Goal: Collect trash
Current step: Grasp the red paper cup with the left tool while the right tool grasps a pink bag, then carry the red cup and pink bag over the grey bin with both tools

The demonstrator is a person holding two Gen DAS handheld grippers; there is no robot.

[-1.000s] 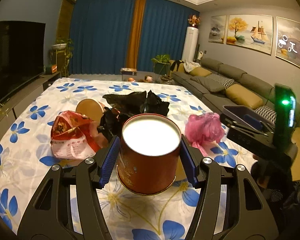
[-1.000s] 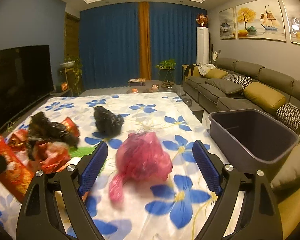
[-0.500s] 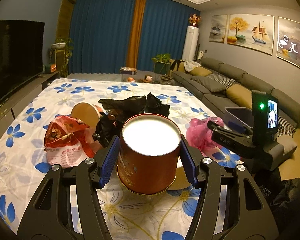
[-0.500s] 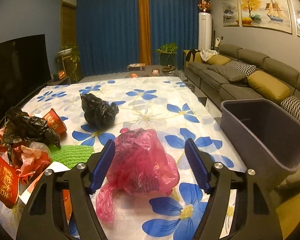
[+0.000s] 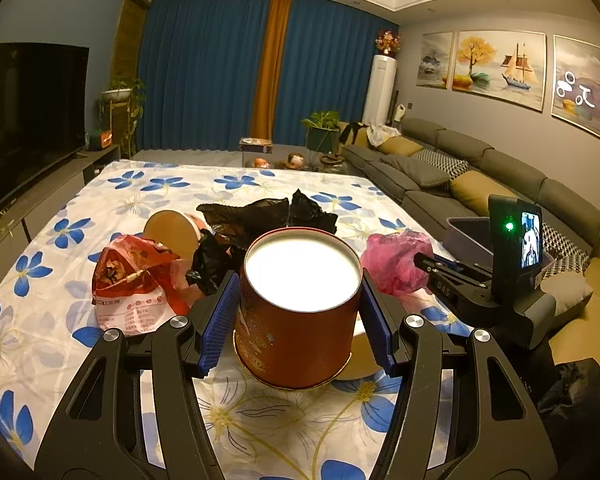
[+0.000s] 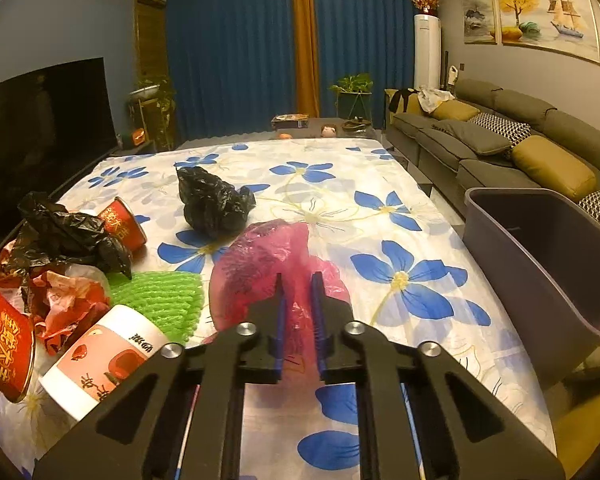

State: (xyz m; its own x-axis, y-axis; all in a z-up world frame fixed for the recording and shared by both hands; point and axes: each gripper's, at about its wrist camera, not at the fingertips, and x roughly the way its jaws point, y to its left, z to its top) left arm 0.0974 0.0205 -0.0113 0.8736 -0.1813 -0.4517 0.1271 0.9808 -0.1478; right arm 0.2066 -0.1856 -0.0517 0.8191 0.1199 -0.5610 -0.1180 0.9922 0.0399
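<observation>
Sofa (image 6: 500, 136), television (image 5: 24, 112), blue curtains (image 6: 236, 52)

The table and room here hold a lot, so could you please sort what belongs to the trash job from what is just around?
Job: red cup in left gripper; pink bag in right gripper; black bag; green net; grey bin.

Around: sofa; television; curtains; paintings.

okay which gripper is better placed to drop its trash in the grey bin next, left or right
Right. The right gripper is shut on the pink bag, with the grey bin open just to its right off the table edge. The left gripper holds the red cup farther from it.
</observation>
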